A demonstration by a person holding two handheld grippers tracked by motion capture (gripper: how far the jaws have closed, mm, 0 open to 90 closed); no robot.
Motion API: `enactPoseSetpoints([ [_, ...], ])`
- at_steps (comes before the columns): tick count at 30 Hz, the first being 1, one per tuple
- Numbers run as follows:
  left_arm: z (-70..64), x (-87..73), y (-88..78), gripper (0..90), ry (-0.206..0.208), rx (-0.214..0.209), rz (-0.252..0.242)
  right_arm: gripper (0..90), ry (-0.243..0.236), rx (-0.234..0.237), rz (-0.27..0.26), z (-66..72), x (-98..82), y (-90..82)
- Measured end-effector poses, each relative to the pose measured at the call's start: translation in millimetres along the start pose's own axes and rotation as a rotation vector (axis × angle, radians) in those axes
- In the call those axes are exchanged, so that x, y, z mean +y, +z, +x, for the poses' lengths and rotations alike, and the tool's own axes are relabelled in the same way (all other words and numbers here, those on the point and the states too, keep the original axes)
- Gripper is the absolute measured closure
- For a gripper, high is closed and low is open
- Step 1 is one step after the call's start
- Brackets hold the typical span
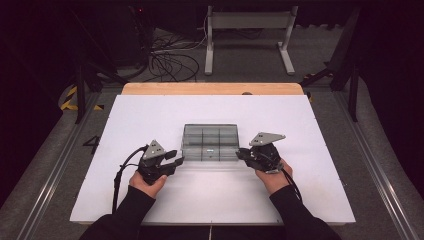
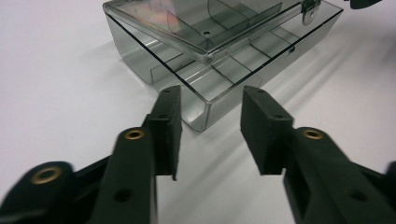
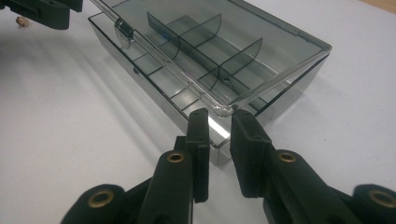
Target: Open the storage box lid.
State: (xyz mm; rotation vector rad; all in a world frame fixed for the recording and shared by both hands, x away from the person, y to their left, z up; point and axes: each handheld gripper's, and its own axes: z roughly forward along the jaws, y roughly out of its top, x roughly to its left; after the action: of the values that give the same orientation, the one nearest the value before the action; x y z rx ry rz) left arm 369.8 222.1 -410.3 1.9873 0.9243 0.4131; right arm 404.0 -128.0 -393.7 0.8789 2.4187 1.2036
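One clear smoky plastic box [image 1: 210,143] sits in the middle of the white table [image 1: 150,115], its single lid [image 3: 219,51] lifted slightly off the base and one small latch [image 3: 123,30] on its front edge. Inside, dividers mark out six compartments in two rows of three. Two grippers flank it. The left gripper [image 2: 210,112] stands with its jaws apart, one front corner of the box between them, the pads not touching it. The right gripper [image 3: 219,122] is closed on the opposite front corner, its two pads meeting the box just under the lid's rim.
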Motion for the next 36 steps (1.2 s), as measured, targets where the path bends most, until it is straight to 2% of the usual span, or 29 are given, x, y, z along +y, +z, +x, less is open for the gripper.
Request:
enactPoseSetpoints([
  [2, 0.1, 1.2, -0.8, 66.6, -0.003, -0.007, 0.002, 77.6, 0.001, -0.001, -0.002, -0.1, 0.5, -0.3],
  [3, 0.1, 2.3, -1.4, 66.6, 0.003, -0.008, 0.007, 77.6, 0.001, -0.001, -0.002, -0.1, 0.5, -0.3],
  [4, -0.2, 4.4, -1.5, 74.7, 0.019, -0.014, 0.023, 77.6, 0.001, -0.001, -0.004, -0.2, 0.9, -0.6],
  [6, -0.7, 5.5, -0.8, 83.2, 0.019, -0.021, 0.029, 77.5, 0.003, -0.001, -0.006, -0.4, 1.3, -0.5],
  [9, -1.6, 8.2, 2.3, 89.2, 0.018, -0.026, 0.038, 77.5, 0.004, 0.0, -0.007, -0.4, 1.5, -0.1],
  [14, -1.9, 10.7, 6.1, 89.7, 0.024, -0.026, 0.043, 77.4, 0.004, 0.001, -0.006, -0.4, 1.4, 0.1],
  [17, -2.8, 11.5, 6.7, 89.6, 0.03, -0.03, 0.022, 77.4, 0.006, 0.005, -0.005, -0.2, 1.3, 0.2],
  [21, -1.8, 11.7, 6.5, 89.5, 0.041, -0.025, 0.018, 77.3, 0.003, 0.006, -0.004, 0.0, 1.2, 0.1],
  [30, -1.0, 12.2, 8.0, 89.6, 0.035, -0.015, 0.003, 76.8, 0.003, 0.009, -0.004, 0.1, 1.0, 0.3],
  [34, -1.2, 12.4, 8.1, 89.6, 0.029, -0.017, -0.001, 74.6, 0.001, 0.011, -0.001, 0.0, 0.9, 0.5],
  [36, -0.6, 12.6, 7.9, 89.6, 0.034, -0.016, -0.004, 67.9, 0.005, 0.017, -0.002, -0.3, 0.9, 0.8],
])
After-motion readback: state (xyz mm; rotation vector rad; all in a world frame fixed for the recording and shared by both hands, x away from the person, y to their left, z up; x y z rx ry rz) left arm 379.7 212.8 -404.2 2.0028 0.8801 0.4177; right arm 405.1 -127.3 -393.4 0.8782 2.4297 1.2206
